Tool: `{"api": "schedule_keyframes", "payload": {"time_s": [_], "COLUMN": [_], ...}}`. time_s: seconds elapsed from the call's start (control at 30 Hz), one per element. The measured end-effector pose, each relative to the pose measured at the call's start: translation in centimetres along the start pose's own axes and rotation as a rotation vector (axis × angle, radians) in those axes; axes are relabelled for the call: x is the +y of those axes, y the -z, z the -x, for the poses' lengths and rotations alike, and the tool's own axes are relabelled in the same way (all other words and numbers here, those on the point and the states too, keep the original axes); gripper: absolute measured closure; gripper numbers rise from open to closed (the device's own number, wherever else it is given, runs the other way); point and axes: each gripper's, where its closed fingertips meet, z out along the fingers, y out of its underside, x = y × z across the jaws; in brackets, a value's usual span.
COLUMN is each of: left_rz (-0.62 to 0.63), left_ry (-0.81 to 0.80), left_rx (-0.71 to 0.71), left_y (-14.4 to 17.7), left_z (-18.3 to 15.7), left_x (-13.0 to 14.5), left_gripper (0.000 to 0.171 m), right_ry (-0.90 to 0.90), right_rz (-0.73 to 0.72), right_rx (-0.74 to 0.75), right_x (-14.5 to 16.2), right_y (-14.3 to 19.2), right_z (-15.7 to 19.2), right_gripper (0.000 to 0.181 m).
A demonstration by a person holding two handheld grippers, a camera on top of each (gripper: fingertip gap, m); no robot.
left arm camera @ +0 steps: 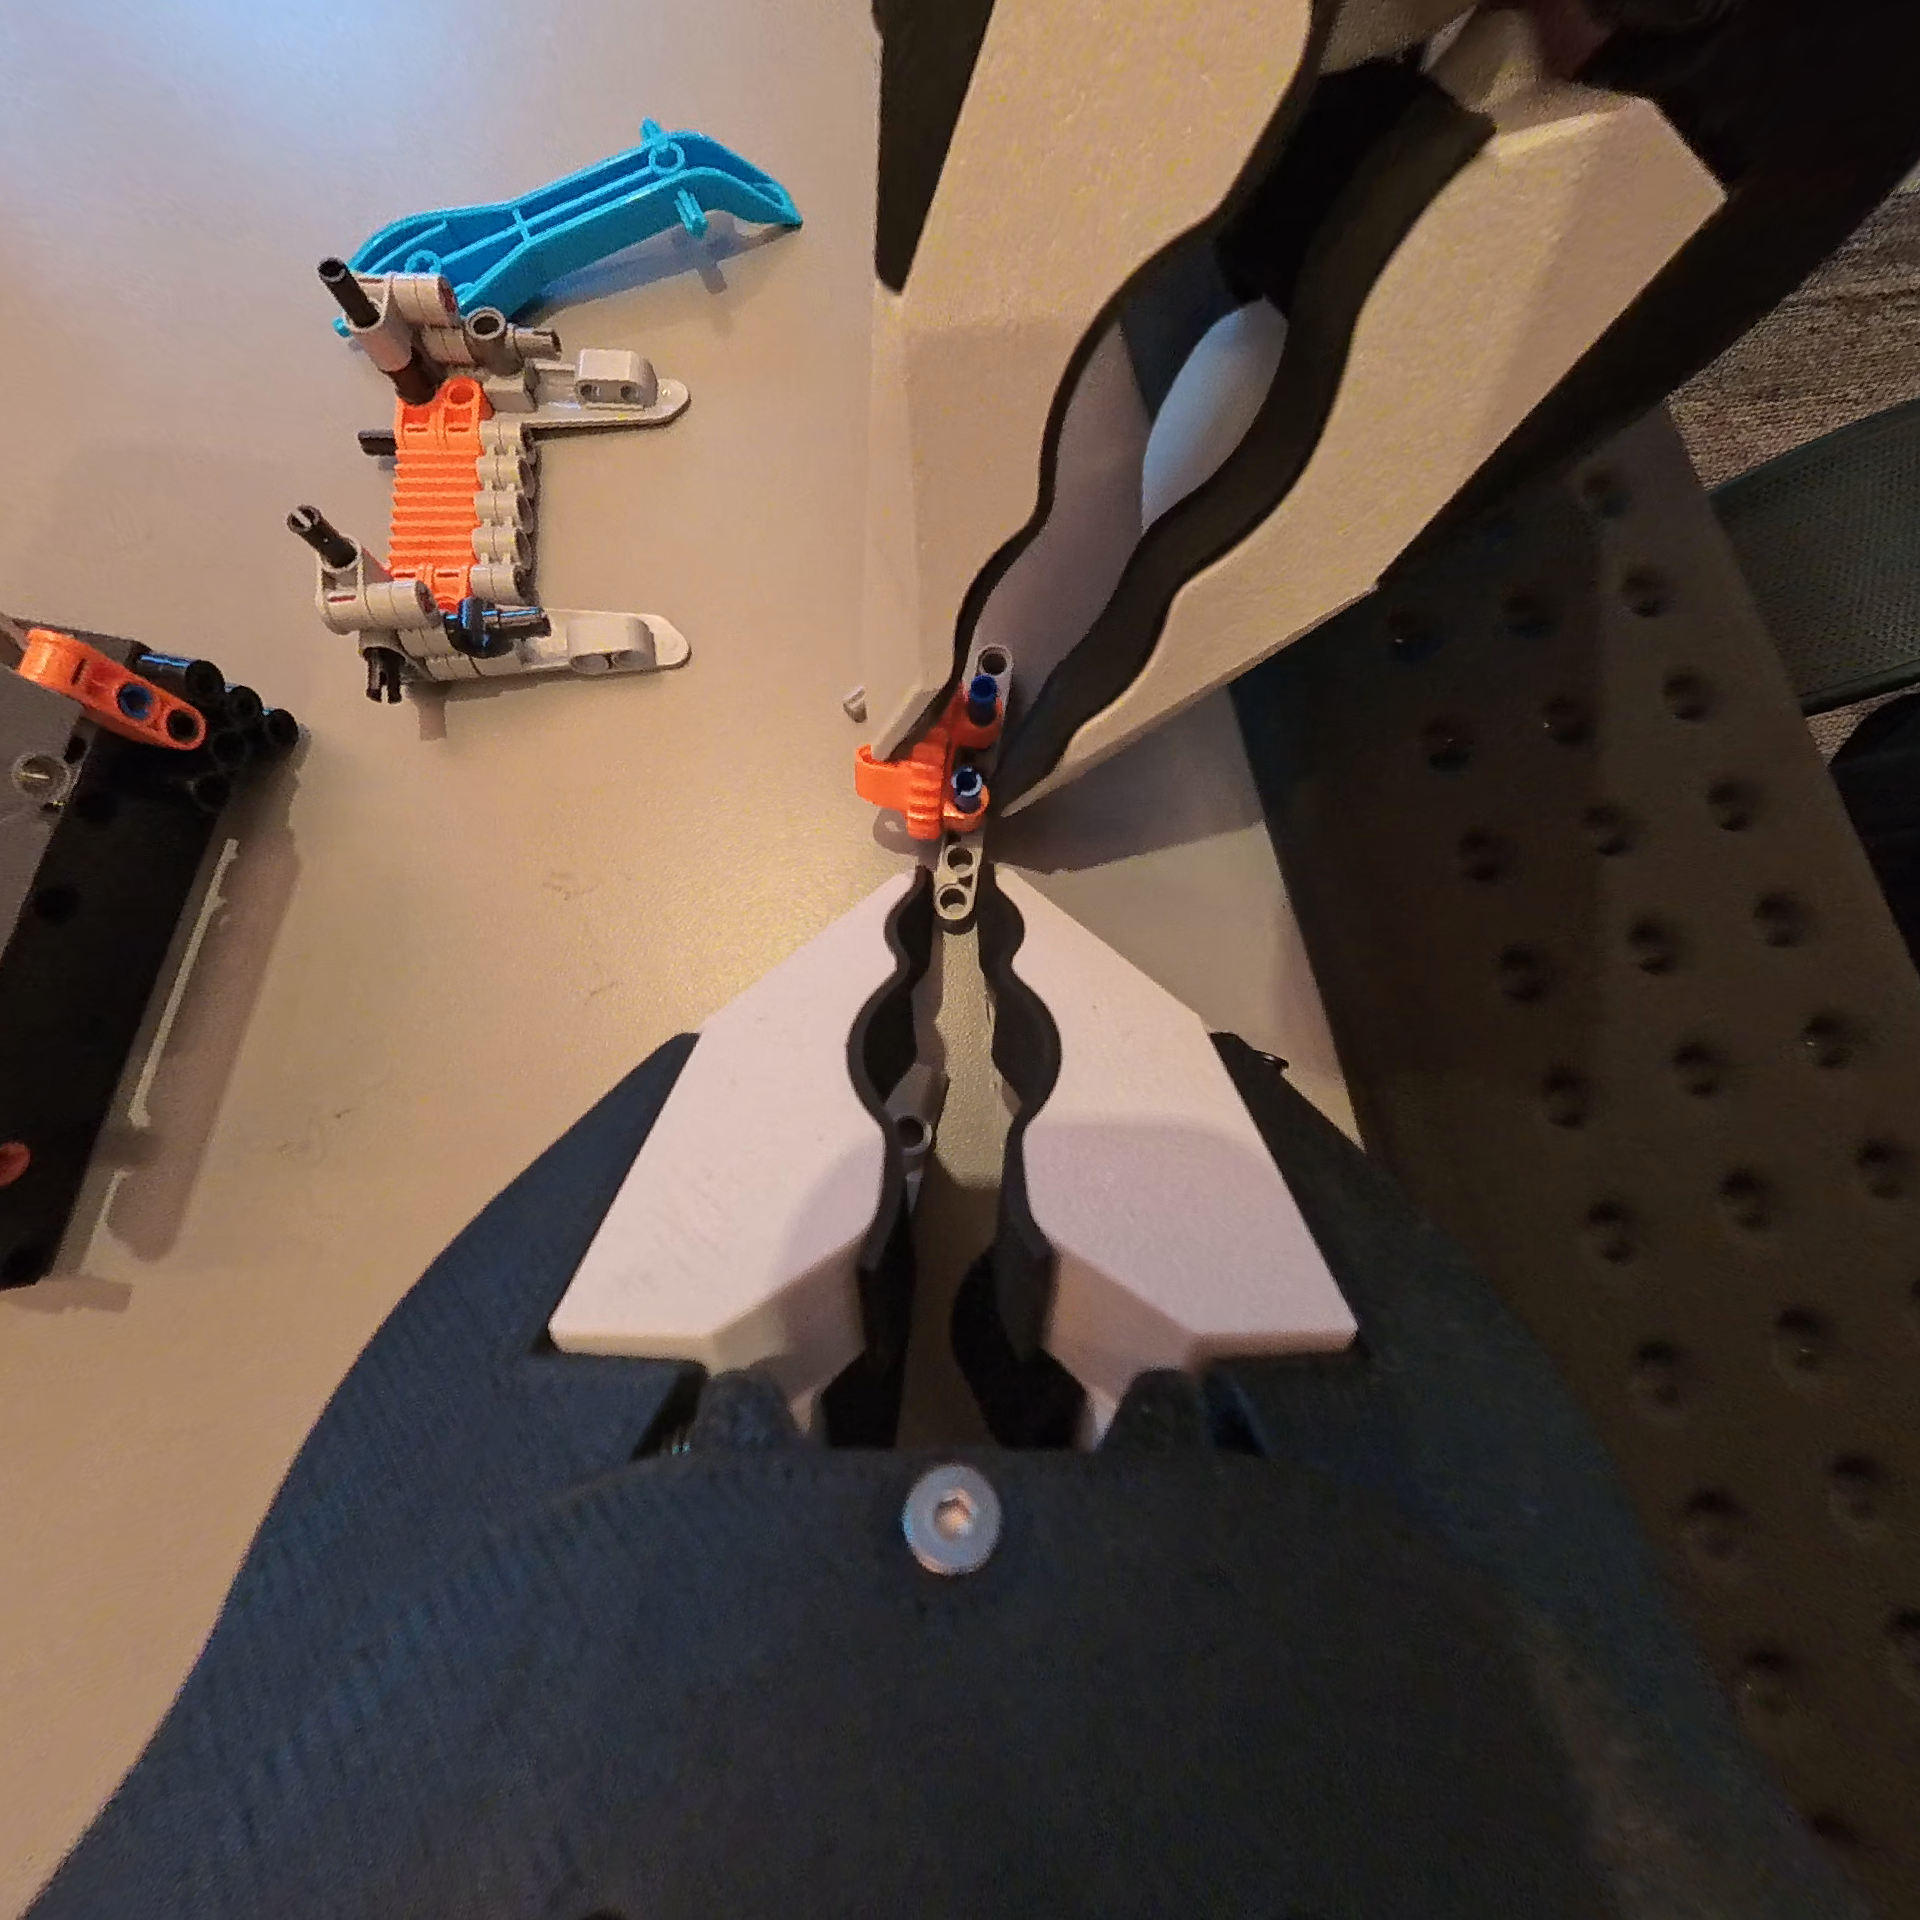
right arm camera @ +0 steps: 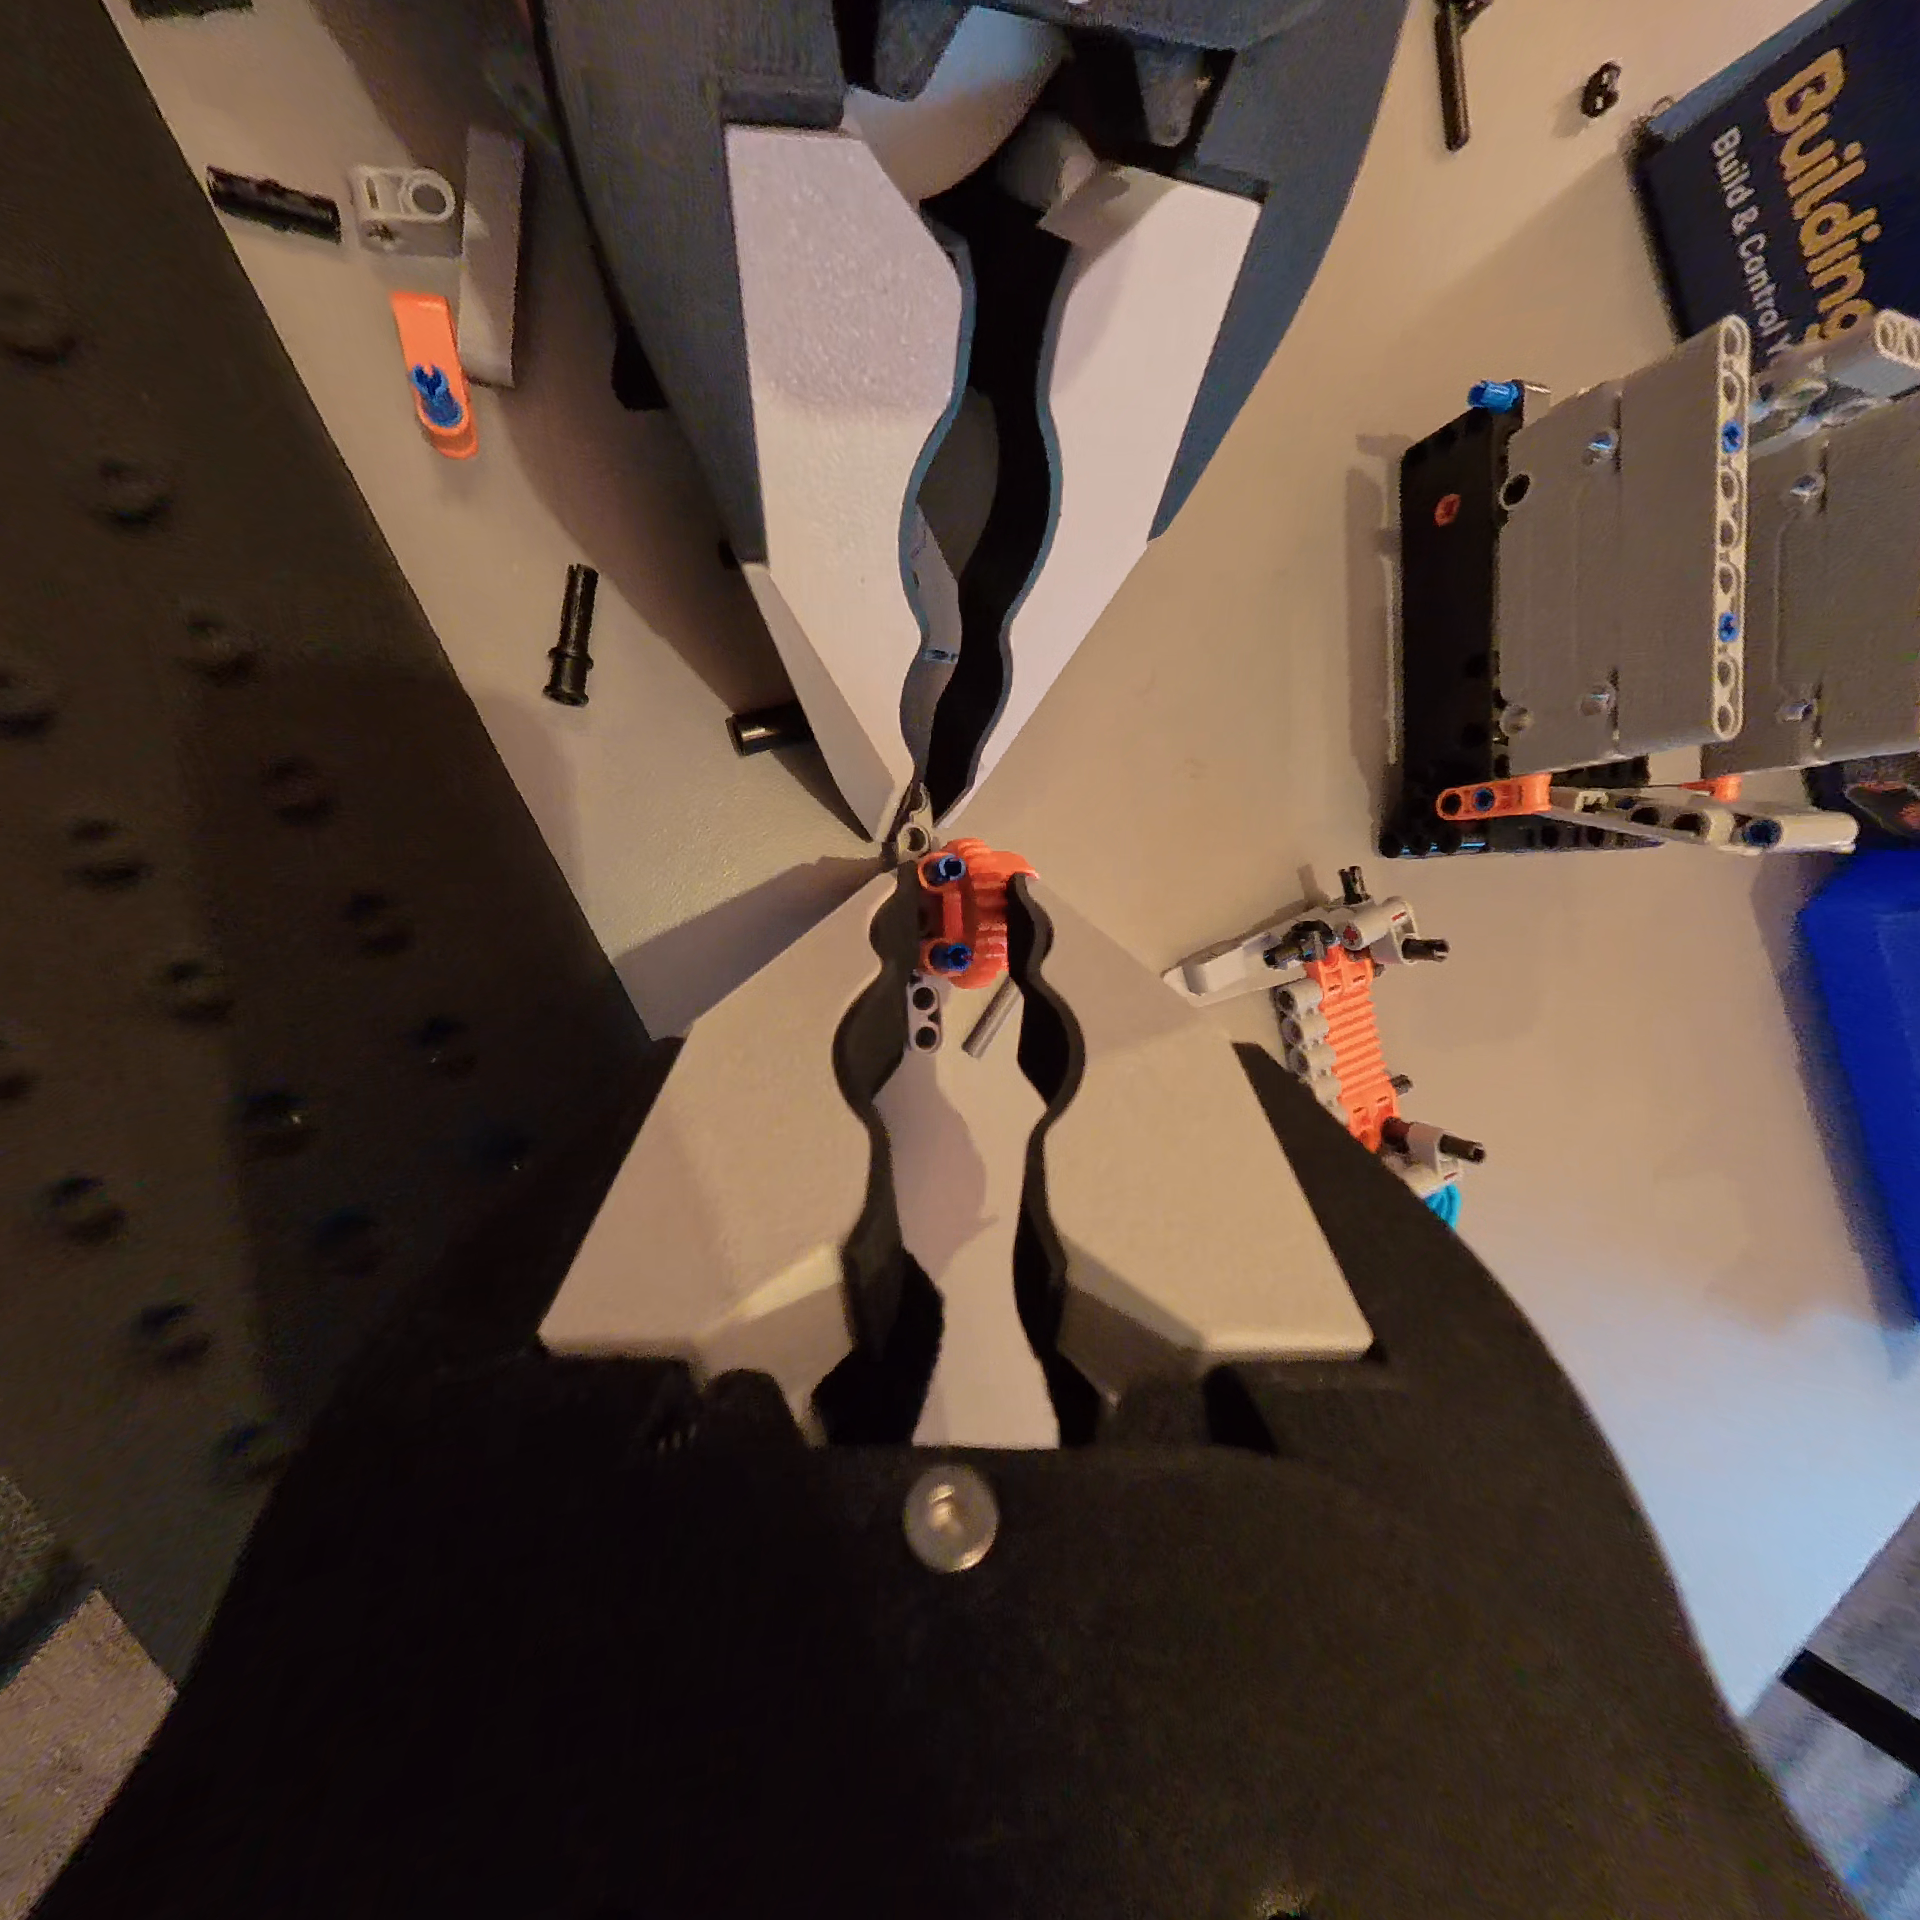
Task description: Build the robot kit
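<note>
I am gripping a small grey beam (left arm camera: pixel 958 881) at one end with my left gripper (left arm camera: pixel 956 883), its fingers clenched on it, while my right gripper (right arm camera: pixel 961 914) is clamping the orange ribbed piece with blue pins (right arm camera: pixel 966 914) fitted on the beam, above the table (left arm camera: pixel 623 935) near its edge. Farther in on the table are lying an orange-and-grey assembly (left arm camera: pixel 457 520), a turquoise curved panel (left arm camera: pixel 582 218) and a black-and-grey block (right arm camera: pixel 1610 623).

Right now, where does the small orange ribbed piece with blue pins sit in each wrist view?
Left wrist view: orange ribbed piece centre, above the left gripper.
Right wrist view: centre, between the right gripper fingertips.
Shared landmark: larger orange-and-grey assembly.
</note>
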Motion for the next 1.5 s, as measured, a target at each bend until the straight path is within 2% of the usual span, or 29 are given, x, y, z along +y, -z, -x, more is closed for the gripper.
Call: {"api": "schedule_keyframes", "payload": {"time_s": [0.13, 0.2, 0.3, 0.37, 0.43, 0.57, 0.67, 0.77, 0.87, 1.0, 1.1, 1.33, 1.43, 1.5], "left_rz": [0.002, -0.002, 0.002, 0.011, 0.019, -0.007, -0.034, -0.044, -0.057, -0.058, -0.068, -0.132, -0.194, -0.173], "left_ry": [-0.013, -0.013, -0.034, -0.058, -0.084, -0.113, -0.157, -0.218, -0.278, -0.342, -0.36, -0.344, -0.291, -0.298], "left_rx": [-0.011, -0.008, -0.014, -0.029, -0.06, -0.113, -0.199, -0.31, -0.411, -0.505, -0.549, -0.589, -0.542, -0.559], "left_y": [0.0, 0.0, -0.1, -0.1, 0.0, 1.4, 2.7, 4.3, 5.9, 7.7, 9.2, 12.0, 12.8, 12.8], "left_z": [0.0, 0.0, -0.1, -0.1, 0.1, 0.6, 1.4, 2.2, 2.6, 3.1, 3.5, 4.5, 4.6, 4.9], "left_x": [0.0, 0.0, -0.1, 0.0, -0.1, -0.9, -1.7, -2.5, -3.4, -4.0, -4.3, -4.8, -5.0, -4.6], "left_gripper": [0.166, 0.166, 0.166, 0.166, 0.166, 0.166, 0.167, 0.166, 0.166, 0.166, 0.166, 0.165, 0.166, 0.166], "right_ry": [-0.104, -0.132, -0.121, -0.119, -0.152, -0.315, -0.5, -0.597, -0.627, -0.633, -0.647, -0.677, -0.73, -0.766], "right_rz": [-0.061, -0.035, -0.031, -0.054, -0.077, -0.22, -0.363, -0.445, -0.485, -0.581, -0.655, -0.758, -0.822, -0.877], "right_rx": [-0.032, -0.04, -0.057, -0.069, -0.083, -0.146, -0.231, -0.242, -0.29, -0.368, -0.404, -0.436, -0.514, -0.57], "right_x": [0.0, 0.7, 1.1, 0.6, 0.4, -0.9, -2.2, -2.8, -3.9, -6.2, -7.8, -10.4, -11.1, -11.5], "right_y": [0.6, 0.5, 0.1, 0.1, 0.3, 1.8, 3.1, 3.2, 2.9, 3.4, 3.9, 4.6, 5.0, 5.6], "right_z": [-0.2, -0.3, -0.3, -0.2, -0.5, -1.8, -3.0, -4.4, -4.5, -4.5, -5.1, -6.6, -7.1, -7.4], "right_gripper": [0.163, 0.149, 0.152, 0.164, 0.156, 0.145, 0.139, 0.137, 0.136, 0.153, 0.156, 0.156, 0.152, 0.148]}}
